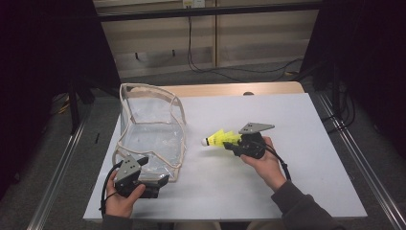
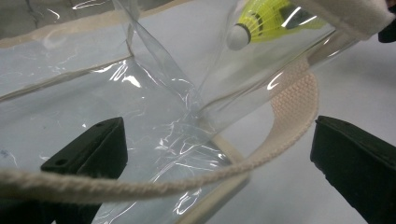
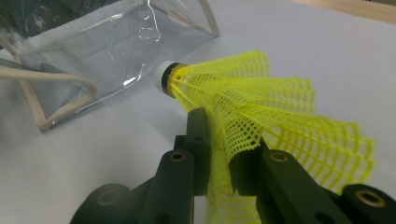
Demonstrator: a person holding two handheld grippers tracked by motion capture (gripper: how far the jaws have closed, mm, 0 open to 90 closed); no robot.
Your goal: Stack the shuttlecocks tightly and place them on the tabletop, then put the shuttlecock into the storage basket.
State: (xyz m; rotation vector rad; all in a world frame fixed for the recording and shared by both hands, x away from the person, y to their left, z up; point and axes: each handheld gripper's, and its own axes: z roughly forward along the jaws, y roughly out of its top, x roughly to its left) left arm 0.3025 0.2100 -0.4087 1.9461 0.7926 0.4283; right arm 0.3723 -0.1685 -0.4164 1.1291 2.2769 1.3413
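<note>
Two claws at work: right claw (image 1: 233, 142) pinches yellow shuttlecock (image 1: 220, 139) by its skirt, cork aimed toward clear bag (image 1: 151, 127); left claw (image 1: 160, 181) gapes around the bag's strap (image 2: 289, 116), apparently steadying the bag's mouth near the desk's (image 1: 287, 115) left edge.

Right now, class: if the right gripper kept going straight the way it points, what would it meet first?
Probably the clear bag: the right gripper, shut on the yellow shuttlecock, points its cork toward the bag's side; depth is uncertain.

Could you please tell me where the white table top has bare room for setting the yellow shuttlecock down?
The white table top is bare right of the clear plastic bag and behind the right gripper holding the yellow mesh shuttlecock. The near-left corner is crowded by the left gripper.
</note>
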